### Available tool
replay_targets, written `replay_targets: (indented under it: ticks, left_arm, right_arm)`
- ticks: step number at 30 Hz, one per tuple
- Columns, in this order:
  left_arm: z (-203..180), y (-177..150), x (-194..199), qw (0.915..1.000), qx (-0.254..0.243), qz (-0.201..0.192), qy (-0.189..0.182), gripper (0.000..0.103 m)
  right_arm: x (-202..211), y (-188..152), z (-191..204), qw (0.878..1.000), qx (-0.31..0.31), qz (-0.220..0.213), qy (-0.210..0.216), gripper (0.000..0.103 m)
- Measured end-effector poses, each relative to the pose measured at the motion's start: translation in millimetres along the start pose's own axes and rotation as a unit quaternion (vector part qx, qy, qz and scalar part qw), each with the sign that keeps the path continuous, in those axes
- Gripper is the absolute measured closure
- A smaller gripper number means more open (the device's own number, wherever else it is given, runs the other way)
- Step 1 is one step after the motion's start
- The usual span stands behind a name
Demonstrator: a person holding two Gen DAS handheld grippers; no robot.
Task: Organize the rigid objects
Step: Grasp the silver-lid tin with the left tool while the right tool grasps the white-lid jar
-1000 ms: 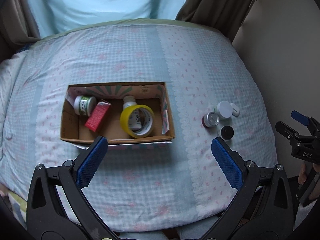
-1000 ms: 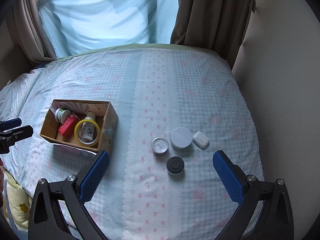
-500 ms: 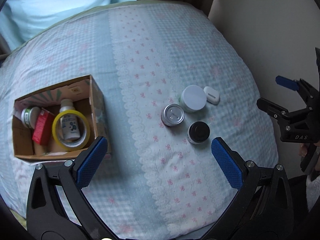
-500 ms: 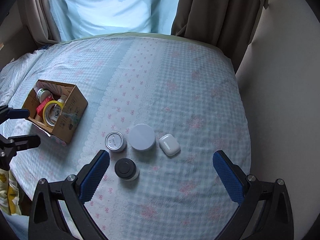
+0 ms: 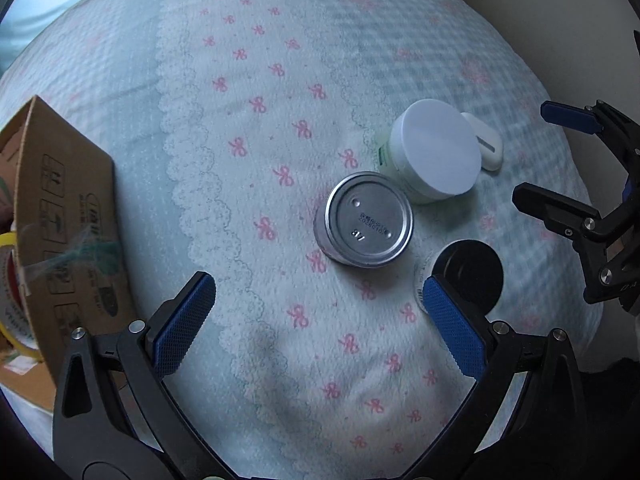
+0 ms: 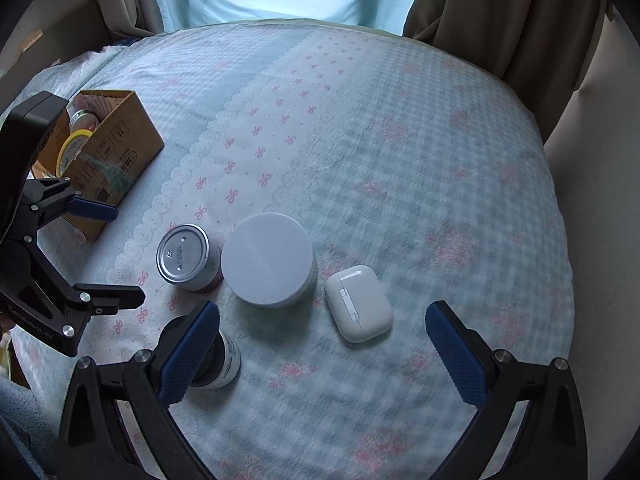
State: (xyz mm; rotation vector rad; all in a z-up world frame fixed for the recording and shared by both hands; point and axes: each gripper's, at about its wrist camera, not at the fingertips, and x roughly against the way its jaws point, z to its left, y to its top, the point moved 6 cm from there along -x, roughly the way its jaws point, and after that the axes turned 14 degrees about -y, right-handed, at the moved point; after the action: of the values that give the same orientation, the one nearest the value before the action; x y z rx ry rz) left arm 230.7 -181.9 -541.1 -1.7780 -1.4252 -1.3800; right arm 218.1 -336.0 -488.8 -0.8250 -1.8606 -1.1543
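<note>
A silver-topped tin (image 5: 368, 220) (image 6: 188, 258), a white-lidded jar (image 5: 434, 156) (image 6: 268, 266), a black-capped jar (image 5: 470, 276) (image 6: 224, 362) and a white earbud case (image 5: 486, 146) (image 6: 358, 304) stand together on the bedspread. My left gripper (image 5: 320, 322) is open and empty, just in front of the tin. My right gripper (image 6: 324, 350) is open and empty, in front of the white jar and the case; its left finger covers part of the black-capped jar. A cardboard box (image 5: 60, 216) (image 6: 116, 152) holds yellow tape (image 6: 74, 146) and other items.
The bed is covered by a light blue checked spread with pink bows (image 6: 400, 160). Curtains (image 6: 500, 20) and a wall (image 6: 600, 160) are at the right and back. The box sits at the left.
Both grippers have moved closer to the group of jars. The left one swung right, away from the box, so the tin now fills its view. Both stay open.
</note>
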Motion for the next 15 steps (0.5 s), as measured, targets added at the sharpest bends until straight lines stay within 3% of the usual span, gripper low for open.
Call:
replay_targets:
  ticks: [8, 15]
  left_arm:
    - [6, 5, -39, 0.9991, -0.038, 0.019, -0.006, 0.000]
    - [2, 17, -47, 0.9959, -0.090, -0.001, 0.000, 0.003]
  right_arm:
    - [-34, 4, 21, 0.999, 0.038, 0.003, 0.018, 0.001]
    - [-48, 12, 34, 0.997, 0.067, -0.009, 0.026, 0.004]
